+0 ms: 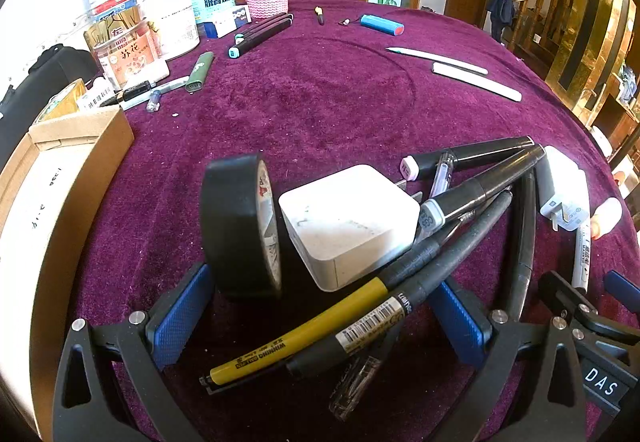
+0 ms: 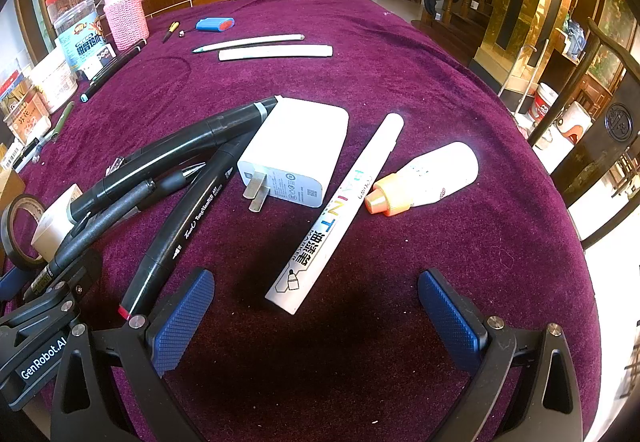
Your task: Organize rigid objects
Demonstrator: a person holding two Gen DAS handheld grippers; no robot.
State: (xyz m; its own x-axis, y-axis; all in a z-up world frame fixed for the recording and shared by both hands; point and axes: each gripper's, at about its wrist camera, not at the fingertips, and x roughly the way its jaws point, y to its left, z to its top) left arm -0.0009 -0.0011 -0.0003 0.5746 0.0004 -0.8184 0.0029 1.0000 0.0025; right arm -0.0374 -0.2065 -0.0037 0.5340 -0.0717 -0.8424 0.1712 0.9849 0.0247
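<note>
Two grippers are working over a purple velvet tablecloth (image 2: 440,90) w/ a heap of pens, markers & chargers; both are hanging wide open, holding nothing.

Going L to R. At far left a shallow cardboard box w/ white lining (image 1: 100,146) is sitting at the table edge, probably the bin for sorted items, tho I can't confirm that. Left gripper (image 1: 324,314) is straddling the heap: a black roll of electrical tape (image 1: 236,230), standing on edge, is sitting just inside the left blue pad (image 1: 184,322); a white square charger cube (image 1: 348,222) is leaning beside the roll, touching it. A yellow-and-black marker pen (image 1: 304,342) is lying diagonally across the gap, w/ a black rubber-grip pen (image 1: 440,274) alongside, passing near the right pad.

Advice for this step: jaws are enclosing several things at once, so closing here would likely pinch pens crosswise. Better picking one item, e.g. the tape roll, centring it, & squeezing across its flat faces.

Right gripper (image 2: 316,322) is facing a long white paint marker w/ coloured lettering (image 2: 336,218), its near end lying between the jaws but angled; aligning pads across the barrel would help. A white flat wall charger w/ two prongs (image 2: 296,150) is resting beyond, left of the marker, & a white tube w/ orange cap (image 2: 424,178) is lying to the right, well outside the jaws.
</note>
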